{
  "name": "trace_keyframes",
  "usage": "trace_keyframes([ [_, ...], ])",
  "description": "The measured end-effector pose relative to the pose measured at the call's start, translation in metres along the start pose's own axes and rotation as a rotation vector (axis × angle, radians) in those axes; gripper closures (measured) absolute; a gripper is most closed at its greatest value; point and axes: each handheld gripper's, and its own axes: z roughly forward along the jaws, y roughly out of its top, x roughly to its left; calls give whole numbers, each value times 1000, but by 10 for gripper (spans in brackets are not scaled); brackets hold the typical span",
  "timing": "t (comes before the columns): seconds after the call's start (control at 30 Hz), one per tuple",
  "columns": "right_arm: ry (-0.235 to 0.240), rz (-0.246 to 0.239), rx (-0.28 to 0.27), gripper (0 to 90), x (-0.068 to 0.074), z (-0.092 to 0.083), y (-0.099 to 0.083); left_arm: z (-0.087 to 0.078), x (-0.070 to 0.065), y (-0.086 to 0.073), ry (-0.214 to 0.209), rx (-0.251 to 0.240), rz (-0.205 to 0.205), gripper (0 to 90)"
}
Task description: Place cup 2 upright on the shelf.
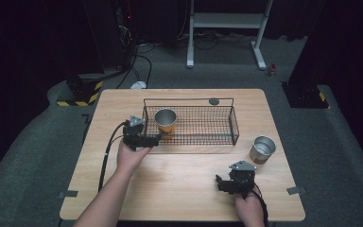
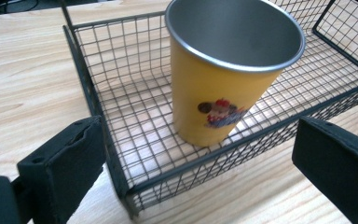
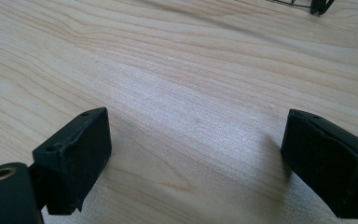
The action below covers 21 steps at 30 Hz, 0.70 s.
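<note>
While our left gripper [image 1: 155, 140] hovers at the wire basket [image 1: 231, 124], fingers apart and empty, the yellow cup [image 2: 223, 79] stands upright inside; our right gripper's [image 1: 221, 182] fingers gape over bare desk [image 1: 179, 184].

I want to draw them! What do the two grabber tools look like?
Both are black. The left gripper and right gripper each have two blocky black jaws and a grey three-cornered plate on top. A black cable trails from the left one. The person's forearms are bare, no sleeves.
</note>
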Motion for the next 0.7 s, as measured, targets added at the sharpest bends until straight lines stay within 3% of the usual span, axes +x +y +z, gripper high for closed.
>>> trace_keyframes([
  [0.7,0,1,0,85,0,0,0,-30,7,-39,-20,-7,13,56],
])
